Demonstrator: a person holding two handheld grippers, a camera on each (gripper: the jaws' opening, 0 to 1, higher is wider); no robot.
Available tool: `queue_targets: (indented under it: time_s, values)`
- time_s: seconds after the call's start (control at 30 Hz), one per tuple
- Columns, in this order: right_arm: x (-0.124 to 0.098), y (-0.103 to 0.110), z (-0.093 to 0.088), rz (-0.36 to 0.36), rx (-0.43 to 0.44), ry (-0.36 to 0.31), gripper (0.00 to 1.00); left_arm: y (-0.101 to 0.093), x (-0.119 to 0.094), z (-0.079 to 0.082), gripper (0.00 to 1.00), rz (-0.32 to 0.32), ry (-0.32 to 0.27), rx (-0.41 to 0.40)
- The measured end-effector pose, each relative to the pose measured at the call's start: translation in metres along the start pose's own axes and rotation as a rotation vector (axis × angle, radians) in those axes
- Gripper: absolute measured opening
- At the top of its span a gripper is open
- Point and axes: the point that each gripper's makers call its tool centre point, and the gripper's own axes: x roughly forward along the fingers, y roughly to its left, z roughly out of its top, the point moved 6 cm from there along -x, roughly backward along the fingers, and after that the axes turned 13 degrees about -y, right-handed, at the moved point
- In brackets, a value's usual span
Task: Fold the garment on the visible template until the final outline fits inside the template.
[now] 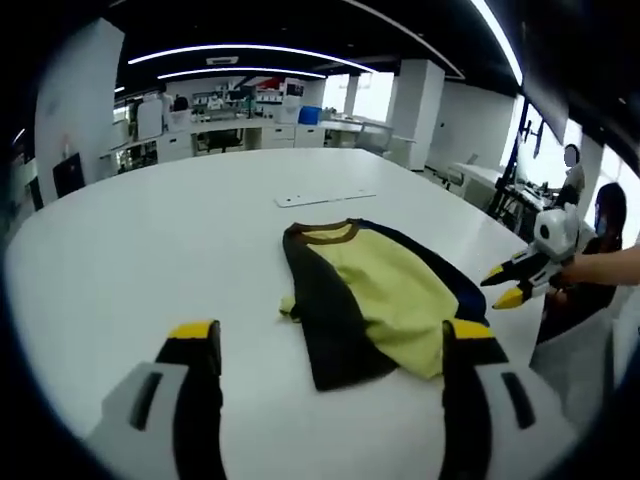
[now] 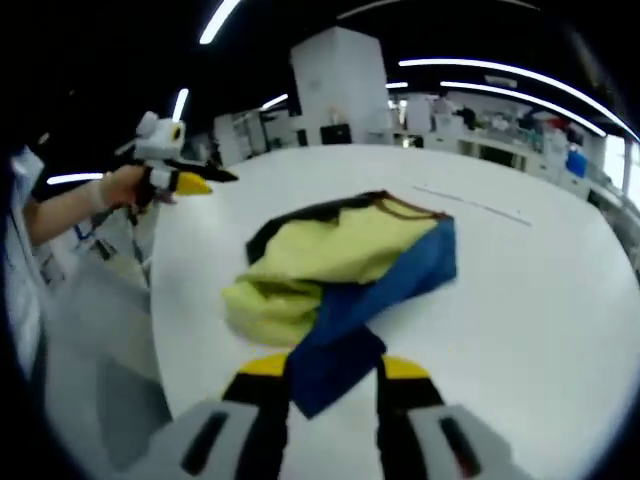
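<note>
1. my left gripper (image 1: 330, 345) has its jaws wide apart with nothing between them, hovering over the white table (image 1: 150, 240).
2. my right gripper (image 2: 335, 375) has its jaws parted too; a blue flap of the garment (image 2: 345, 265) lies between the tips, but i cannot tell if they pinch it.
3. the garment sits just ahead of both grippers, half folded and rumpled, near the table's edge.
4. it looks light, soft and floppy; i'd take it by a hem corner.
</note>
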Motion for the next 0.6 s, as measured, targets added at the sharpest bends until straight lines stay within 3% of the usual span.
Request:
queue_targets:
  time_s: [0.13, 0.3, 0.6]
  values:
    - [0.002, 0.007, -0.01, 0.01, -0.015, 0.019, 0.2, 0.001, -0.001, -0.003, 0.88, -0.001, 0.002, -0.006]
    - [-0.002, 0.015, -0.02, 0.033, -0.105, 0.062, 0.14, 0.001, -0.004, -0.005, 0.88, 0.005, 0.006, -0.014]
    - [-0.001, 0.018, -0.03, 0.058, -0.205, 0.102, 0.11, -0.002, -0.006, -0.017, 0.88, 0.004, 0.023, -0.033]
